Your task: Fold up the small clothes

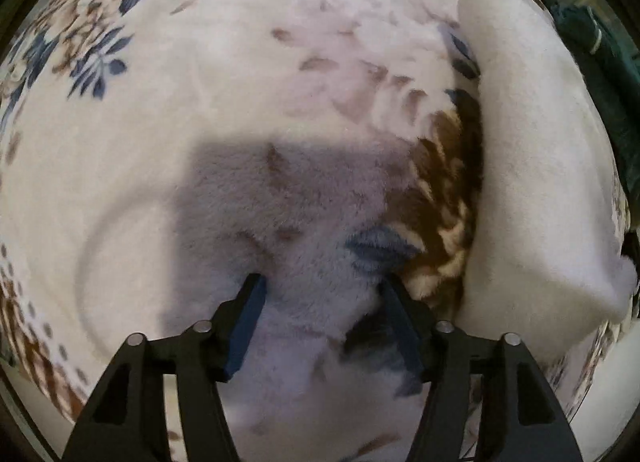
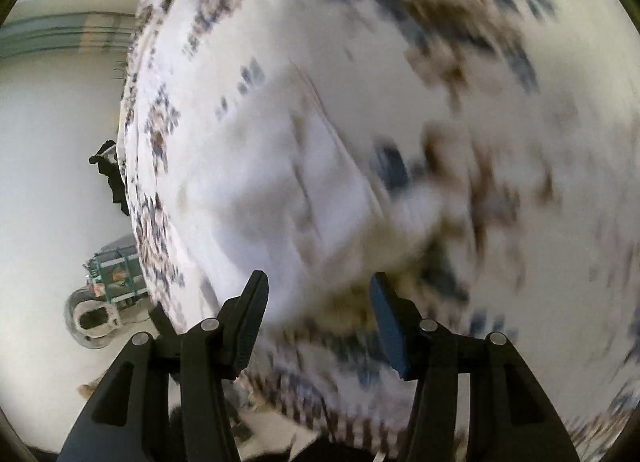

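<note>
Left tongs (image 1: 322,286) gape beside white cloth (image 1: 536,166).

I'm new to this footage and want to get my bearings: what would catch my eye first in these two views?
In the left wrist view, a plain cream cloth lies folded along the right side, on a fluffy floral blanket with blue and brown leaves. The left gripper is open just over the blanket, casting a grey shadow. The right wrist view is badly blurred: the open right gripper points at the same blanket, with pale floor at left.
</note>
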Available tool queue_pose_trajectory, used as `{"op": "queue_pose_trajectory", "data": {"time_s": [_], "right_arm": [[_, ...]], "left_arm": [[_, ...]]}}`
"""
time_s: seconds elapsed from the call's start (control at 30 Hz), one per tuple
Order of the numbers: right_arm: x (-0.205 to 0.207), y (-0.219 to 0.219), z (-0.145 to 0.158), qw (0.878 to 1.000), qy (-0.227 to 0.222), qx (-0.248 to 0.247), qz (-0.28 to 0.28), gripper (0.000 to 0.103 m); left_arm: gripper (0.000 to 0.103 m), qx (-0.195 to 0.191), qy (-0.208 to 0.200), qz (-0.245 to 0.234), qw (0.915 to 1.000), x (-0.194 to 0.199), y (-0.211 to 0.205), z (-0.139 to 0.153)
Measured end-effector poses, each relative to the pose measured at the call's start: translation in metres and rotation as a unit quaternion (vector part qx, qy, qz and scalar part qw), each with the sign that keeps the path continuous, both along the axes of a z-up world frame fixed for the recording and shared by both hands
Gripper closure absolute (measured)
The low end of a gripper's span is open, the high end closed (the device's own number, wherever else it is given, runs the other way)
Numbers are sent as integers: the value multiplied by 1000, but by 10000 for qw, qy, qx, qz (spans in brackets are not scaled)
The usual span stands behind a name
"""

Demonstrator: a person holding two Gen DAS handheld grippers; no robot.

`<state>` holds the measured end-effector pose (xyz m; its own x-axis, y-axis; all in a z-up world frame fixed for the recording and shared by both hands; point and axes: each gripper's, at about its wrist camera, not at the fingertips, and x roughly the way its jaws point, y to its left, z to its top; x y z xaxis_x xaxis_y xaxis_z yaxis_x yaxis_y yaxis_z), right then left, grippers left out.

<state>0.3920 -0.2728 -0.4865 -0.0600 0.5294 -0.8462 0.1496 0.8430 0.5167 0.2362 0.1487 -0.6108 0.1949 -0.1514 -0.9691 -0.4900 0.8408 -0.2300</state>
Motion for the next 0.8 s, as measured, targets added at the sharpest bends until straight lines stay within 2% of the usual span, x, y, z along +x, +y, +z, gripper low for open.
{"op": "queue_pose_trajectory", "data": {"time_s": [0.03,0.07,0.1,0.2,0.3,0.4,0.43,0.47,0.53,0.6,0.73,0.8], "right_arm": [[18,10,2,9998,-152,-63,108,48],[38,20,1,9993,-296,-123,183,48],[55,30,-1,9986,-401,-175,300,48],[107,58,-20,9973,-417,-325,509,48],[140,76,-56,9965,-205,-430,685,48],[156,100,-85,9939,100,-378,1032,48],[158,107,-89,9914,54,-496,1206,61],[158,116,-91,9891,-105,-591,1343,100],[152,120,-80,9855,-488,-736,1446,99],[149,117,-60,9841,-893,-798,1312,100],[156,101,-18,9808,-1488,-930,852,100],[165,96,-3,9784,-1639,-1028,730,100]], "left_arm": [[23,-121,-58,75,9999,1,0,-2],[0,-301,-153,97,9994,3,-1,-5],[0,-440,-226,57,9988,8,-4,-9],[0,-36,71,7,10000,21,-15,-19],[0,280,259,13,9993,35,-28,-22],[0,248,338,37,9991,41,-31,-23],[0,230,367,70,9990,43,-32,-20],[0,188,351,113,9991,43,-30,-17],[0,73,213,293,9993,44,-26,-6],[0,17,38,473,9989,39,-16,8],[0,181,-403,624,9971,43,-8,42],[0,244,-622,624,9958,54,-4,56]]}}
